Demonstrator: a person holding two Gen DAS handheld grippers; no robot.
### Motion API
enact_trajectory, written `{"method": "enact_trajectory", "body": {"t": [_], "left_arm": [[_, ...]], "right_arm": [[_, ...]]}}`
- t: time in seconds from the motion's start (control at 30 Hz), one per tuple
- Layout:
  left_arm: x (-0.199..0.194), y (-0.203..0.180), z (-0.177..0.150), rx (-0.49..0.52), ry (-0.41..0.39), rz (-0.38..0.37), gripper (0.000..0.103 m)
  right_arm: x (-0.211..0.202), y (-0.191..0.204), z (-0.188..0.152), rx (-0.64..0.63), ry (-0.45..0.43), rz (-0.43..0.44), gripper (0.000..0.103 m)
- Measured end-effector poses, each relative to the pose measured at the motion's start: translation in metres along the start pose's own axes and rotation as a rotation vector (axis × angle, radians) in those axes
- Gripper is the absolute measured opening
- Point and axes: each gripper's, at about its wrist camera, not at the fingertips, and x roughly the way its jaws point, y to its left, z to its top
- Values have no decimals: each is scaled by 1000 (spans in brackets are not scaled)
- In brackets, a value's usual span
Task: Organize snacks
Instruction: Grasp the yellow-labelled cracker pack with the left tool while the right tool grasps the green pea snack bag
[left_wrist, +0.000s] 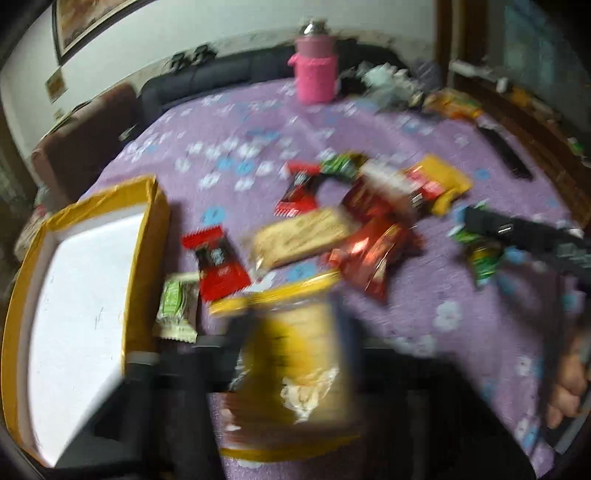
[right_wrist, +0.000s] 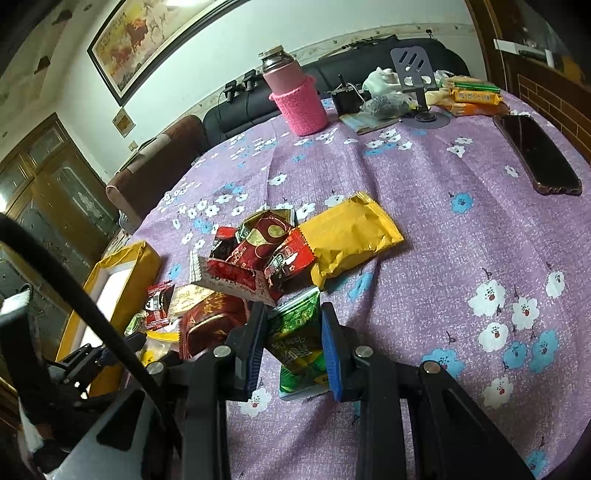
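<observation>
A heap of snack packets (right_wrist: 258, 254) lies on the purple flowered tablecloth (right_wrist: 443, 229): red ones, a tan one and a big yellow packet (right_wrist: 351, 240). A yellow-rimmed box with a white floor (left_wrist: 85, 295) stands at the left. My left gripper (left_wrist: 291, 325) is shut on a yellow snack packet (left_wrist: 295, 354) and holds it blurred beside the box. My right gripper (right_wrist: 291, 317) has its blue pads closed on a green snack packet (right_wrist: 299, 350) at the heap's near edge; the packet's lower end rests on the cloth.
A pink-sleeved flask (right_wrist: 295, 96) stands at the back. A phone stand (right_wrist: 417, 81), bags and orange packets (right_wrist: 472, 96) sit at the back right. A dark phone (right_wrist: 535, 155) lies at the right edge. A sofa and chair are behind the table.
</observation>
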Motion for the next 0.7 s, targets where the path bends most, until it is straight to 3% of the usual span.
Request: {"method": "enact_trajectory", "body": {"t": [0.03, 0.13, 0.2, 0.23, 0.27, 0.3, 0.33, 0.37, 0.53, 0.6, 0.63, 0.67, 0.7], "left_arm": [[-5, 3, 1, -14, 5, -24, 1], [-13, 6, 2, -23, -5, -34, 1], [-15, 15, 1, -59, 4, -90, 6], [-16, 21, -1, -88, 10, -100, 19], [-15, 25, -3, -103, 27, -90, 44], [-15, 27, -5, -106, 36, -77, 59], [-14, 28, -7, -95, 45, -47, 81], [-12, 27, -9, -67, 54, -11, 85], [12, 15, -15, 47, 165, 22, 85], [18, 14, -14, 58, 159, 3, 87], [20, 15, -11, 60, 163, -9, 85], [21, 16, -9, 57, 168, -32, 72], [20, 18, -9, 54, 164, -60, 70]], "right_arm": [[-1, 1, 0, -2, -5, 0, 28], [-2, 4, -1, -13, -19, -2, 28], [-1, 6, -2, -16, -19, 4, 28], [0, 7, -2, -16, -16, 8, 28], [0, 7, -3, -14, -15, 8, 28], [1, 8, -4, -14, -13, 4, 28], [1, 8, -5, -13, -12, 3, 28], [1, 8, -5, -11, -11, 3, 28], [1, 7, -5, -1, -7, 10, 28], [1, 5, -5, 4, -5, 17, 28], [0, 4, -5, 7, -6, 20, 28], [-1, 3, -4, 11, -7, 26, 28], [-1, 3, -4, 13, -7, 31, 28]]}}
